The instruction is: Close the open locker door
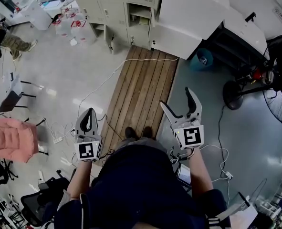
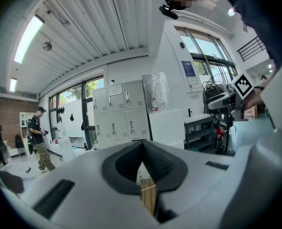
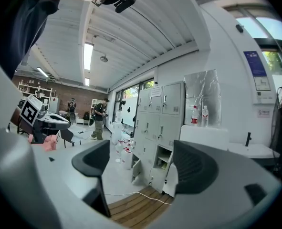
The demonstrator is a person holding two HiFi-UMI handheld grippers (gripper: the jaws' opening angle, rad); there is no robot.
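Observation:
A bank of grey lockers (image 1: 113,4) stands several steps ahead of me, beyond a wooden plank strip (image 1: 141,87). One lower compartment (image 1: 141,15) is open, its door (image 1: 152,30) swung out toward me; in the right gripper view the same opening (image 3: 163,157) shows shelves with items inside. A second low door (image 1: 110,41) further left also hangs open. My left gripper (image 1: 88,119) is held low at my left with its pads together and nothing between them. On the other side, my right gripper (image 1: 175,99) points at the lockers, jaws spread wide and empty. Both are far from the doors.
A white cabinet (image 1: 188,18) stands right of the lockers, with a dark shelf unit and a floor fan (image 1: 279,104) further right. A white cable (image 1: 131,63) crosses the planks. Water jugs (image 1: 71,25) sit left of the lockers, a pink cushioned chair (image 1: 9,137) at far left. A person (image 2: 39,137) stands beyond.

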